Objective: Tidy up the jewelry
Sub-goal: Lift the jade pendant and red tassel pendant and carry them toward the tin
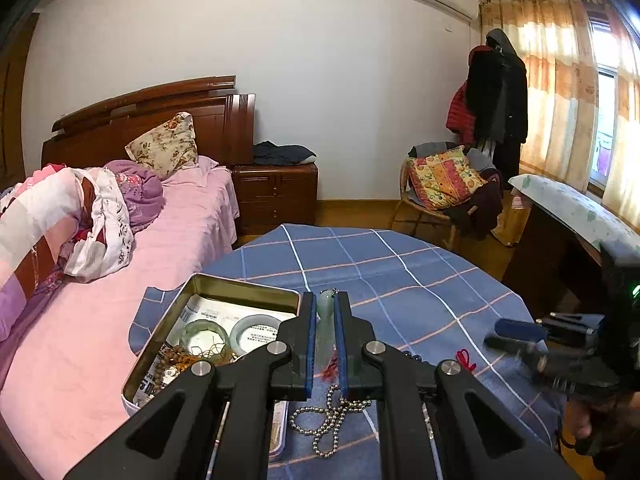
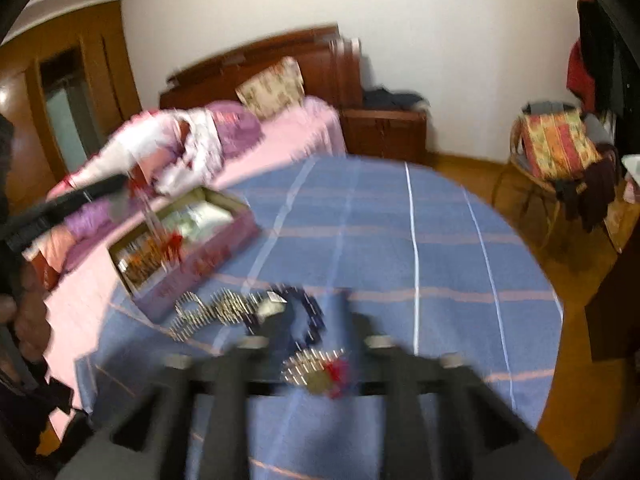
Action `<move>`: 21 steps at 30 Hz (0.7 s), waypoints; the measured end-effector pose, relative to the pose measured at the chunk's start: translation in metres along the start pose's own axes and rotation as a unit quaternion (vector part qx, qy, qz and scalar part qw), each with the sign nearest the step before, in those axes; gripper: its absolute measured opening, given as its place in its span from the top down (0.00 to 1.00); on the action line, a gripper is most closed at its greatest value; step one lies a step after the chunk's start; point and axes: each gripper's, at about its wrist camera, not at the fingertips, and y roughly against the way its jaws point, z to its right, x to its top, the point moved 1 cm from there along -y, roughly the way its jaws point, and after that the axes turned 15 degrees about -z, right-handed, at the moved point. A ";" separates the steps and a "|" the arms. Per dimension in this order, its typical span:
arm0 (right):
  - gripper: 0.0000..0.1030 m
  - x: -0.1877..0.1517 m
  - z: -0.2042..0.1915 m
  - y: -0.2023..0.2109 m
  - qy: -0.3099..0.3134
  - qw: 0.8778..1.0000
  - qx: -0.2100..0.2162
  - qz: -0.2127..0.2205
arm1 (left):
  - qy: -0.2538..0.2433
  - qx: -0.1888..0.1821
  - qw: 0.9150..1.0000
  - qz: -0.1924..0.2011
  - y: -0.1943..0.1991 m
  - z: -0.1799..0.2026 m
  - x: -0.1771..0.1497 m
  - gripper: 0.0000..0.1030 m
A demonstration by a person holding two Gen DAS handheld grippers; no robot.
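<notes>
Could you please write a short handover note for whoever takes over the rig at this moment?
Left gripper: shut on a pale green jade pendant with a red tassel, held above the blue checked tablecloth, just right of the open tin.
Right gripper: badly blurred; state unclear.
Done: two jade bangles and wooden beads lie in the tin.
Left: place the pendant in the tin, then collect the silver ball chain, the dark bead bracelet and a red-tasselled piece from the cloth.

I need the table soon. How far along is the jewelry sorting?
Partly done. Two pale jade bangles and brown wooden beads lie in the open metal tin. The left gripper holds a pale green jade pendant. The silver ball-bead chain remains on the blue checked tablecloth.
</notes>
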 end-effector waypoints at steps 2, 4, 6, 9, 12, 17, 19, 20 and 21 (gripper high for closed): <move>0.39 -0.009 0.005 -0.008 -0.004 1.000 -0.014 -0.015 | 0.002 -0.004 1.000 -0.003 -0.003 0.000 -0.001 0.93; 0.44 -0.016 0.005 -0.020 0.001 0.999 -0.018 -0.041 | 0.002 -0.007 1.000 -0.006 -0.006 0.000 -0.002 0.93; 0.45 -0.020 0.005 -0.032 -0.001 0.998 -0.023 -0.057 | 0.002 -0.009 1.000 -0.010 -0.009 0.001 -0.002 0.93; 0.49 -0.018 0.009 -0.044 -0.007 0.997 -0.033 -0.071 | 0.000 -0.010 1.000 -0.016 -0.012 0.002 -0.004 0.93; 0.68 -0.020 0.011 -0.051 -0.009 0.996 -0.037 -0.083 | -0.002 -0.012 1.000 -0.022 -0.015 0.004 -0.005 0.93; 0.95 -0.026 0.011 -0.045 -0.005 0.996 -0.034 -0.080 | -0.003 -0.013 1.000 -0.027 -0.019 0.006 -0.006 0.93; 0.96 -0.025 0.011 -0.034 -0.007 0.997 -0.034 -0.062 | -0.003 -0.012 1.000 -0.027 -0.018 0.006 -0.006 0.93; 0.96 -0.024 0.011 -0.028 -0.008 0.998 -0.033 -0.053 | -0.003 -0.011 1.000 -0.027 -0.018 0.005 -0.006 0.93; 0.97 -0.021 0.011 -0.023 -0.008 0.998 -0.033 -0.046 | -0.003 -0.010 1.000 -0.025 -0.016 0.005 -0.005 0.93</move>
